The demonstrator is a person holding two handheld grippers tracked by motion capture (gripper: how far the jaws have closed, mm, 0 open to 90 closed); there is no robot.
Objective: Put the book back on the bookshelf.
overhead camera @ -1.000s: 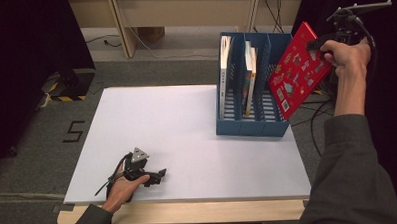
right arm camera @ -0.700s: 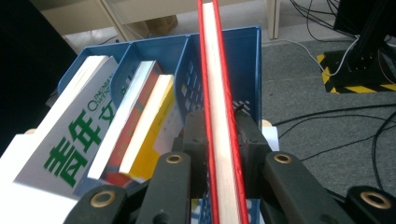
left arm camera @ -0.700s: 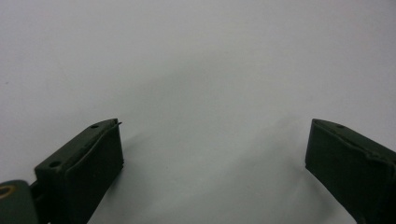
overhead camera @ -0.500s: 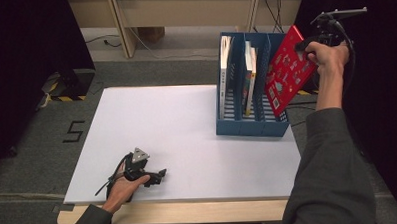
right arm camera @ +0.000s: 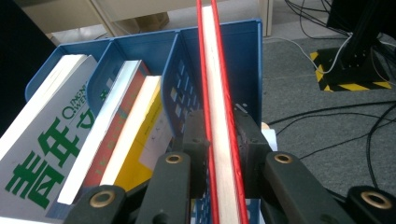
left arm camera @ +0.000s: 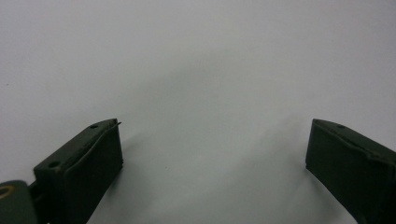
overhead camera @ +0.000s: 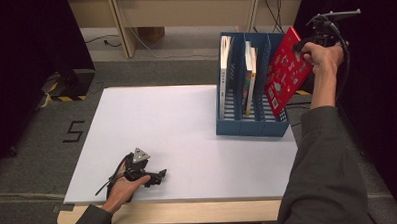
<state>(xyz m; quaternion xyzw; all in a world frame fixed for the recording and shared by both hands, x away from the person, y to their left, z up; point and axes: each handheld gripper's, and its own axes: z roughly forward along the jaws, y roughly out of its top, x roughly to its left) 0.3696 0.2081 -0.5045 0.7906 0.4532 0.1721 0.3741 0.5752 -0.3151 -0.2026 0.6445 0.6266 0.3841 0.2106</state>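
Fingers (right arm camera: 247,154) of the right gripper (right arm camera: 223,158) pinch a thin red book (right arm camera: 217,93) from both sides, gripping it near its lower edge so that it rises edge-on between them. From the high view, the right hand (overhead camera: 322,55) holds this book (overhead camera: 284,71) tilted in the air, over the rightmost compartment of a blue file rack (overhead camera: 252,125) that stands at the far right of the white worktop (overhead camera: 186,117). A grey-covered book (right arm camera: 42,149) with green characters fills the rack's left compartment, and two more books (right arm camera: 128,135) lean in the middle one. Near the worktop's front edge, the left hand (overhead camera: 123,187) rests the left gripper (overhead camera: 161,174) on the surface. Its fingers (left arm camera: 79,172) are spread wide over bare white worktop, with nothing between them.
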